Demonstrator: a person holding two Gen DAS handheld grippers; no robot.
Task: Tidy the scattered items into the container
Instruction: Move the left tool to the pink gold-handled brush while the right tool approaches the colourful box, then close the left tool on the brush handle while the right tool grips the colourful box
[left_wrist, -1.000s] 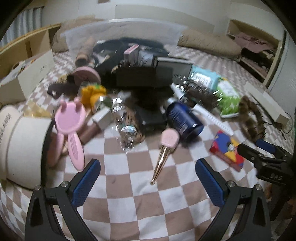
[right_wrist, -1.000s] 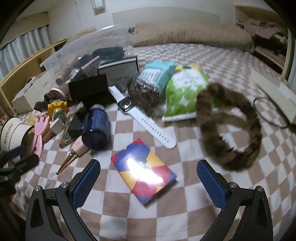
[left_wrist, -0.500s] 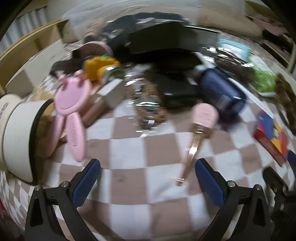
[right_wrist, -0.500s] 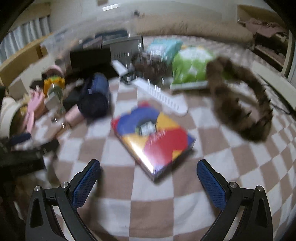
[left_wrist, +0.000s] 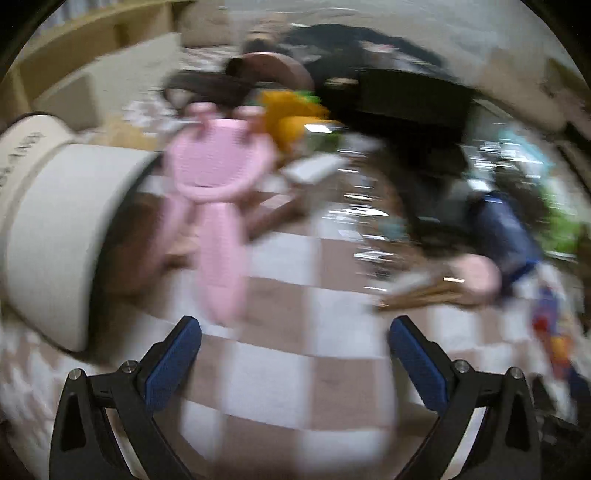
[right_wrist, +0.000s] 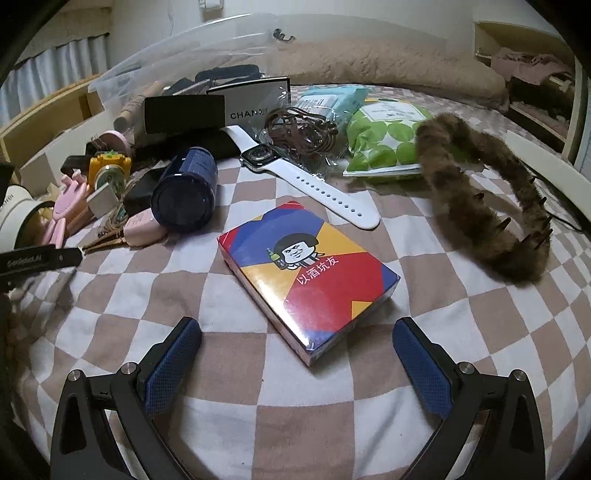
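Right tool (right_wrist: 295, 354) spread wide and empty, hovering low over the checked bed cover (right_wrist: 229, 417), with the colourful card box (right_wrist: 308, 275) lying flat at centre frame just ahead of the tips. Probably light and stiff, but wrapped in glossy film, so likely slippery; best pinched across the two long sides near the closer corner, not by the flat face. Open cover on all sides of the box except the upper left, where the white watch (right_wrist: 306, 182) and dark blue bottle (right_wrist: 186, 188) lie near. Clear plastic container (right_wrist: 177, 55) at the upper left of the frame, beyond the clutter, already partly filled. Furry brown headband (right_wrist: 480, 199) well to the right, soft and easily snagged on its teeth. Left tool (left_wrist: 295, 354) also spread and empty in a heavily blurred view, near a pink comb-like item (left_wrist: 218, 192) and a pale round box (left_wrist: 55, 229) at left.
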